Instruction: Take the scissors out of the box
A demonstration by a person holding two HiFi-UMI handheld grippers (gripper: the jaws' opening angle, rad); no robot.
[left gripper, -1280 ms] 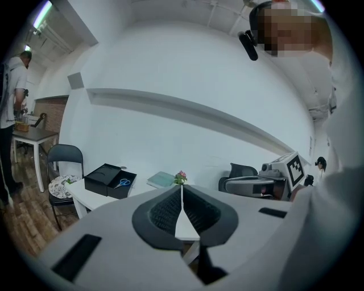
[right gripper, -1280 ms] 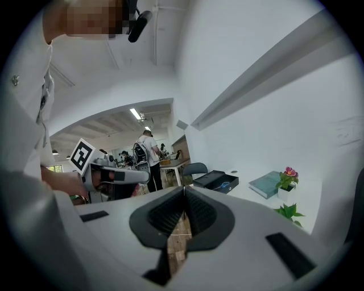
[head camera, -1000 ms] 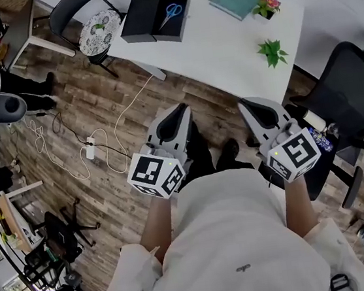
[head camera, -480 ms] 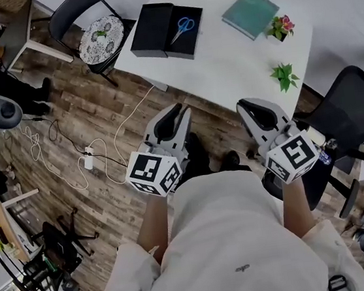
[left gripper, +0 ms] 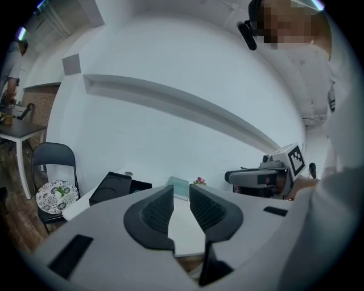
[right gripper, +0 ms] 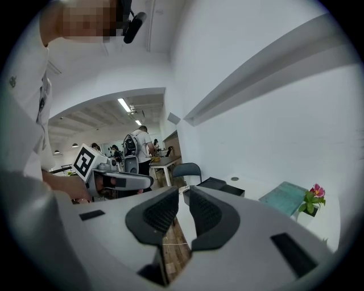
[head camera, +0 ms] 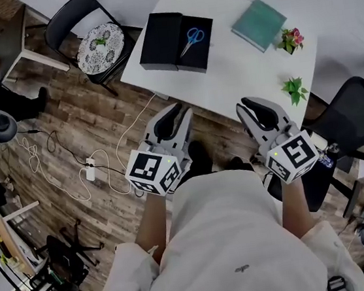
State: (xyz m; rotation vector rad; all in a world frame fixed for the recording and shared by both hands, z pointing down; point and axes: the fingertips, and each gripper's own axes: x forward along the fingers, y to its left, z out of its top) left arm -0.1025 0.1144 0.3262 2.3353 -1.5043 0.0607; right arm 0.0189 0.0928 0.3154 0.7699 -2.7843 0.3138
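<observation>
While both hang short of table (head camera: 240, 81) edge, left tool (left gripper: 181, 192) just opened, empty, right tool (right gripper: 183, 194) parted, scissors (head camera: 192, 39) boxed

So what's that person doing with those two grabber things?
A person holds a gripper in each hand and stands a little short of the white table. The blue-handled scissors lie in the open black box on it, not yet touched. The left gripper has just been opening its jaws, with nothing between them. The right gripper is open and empty too.
</observation>
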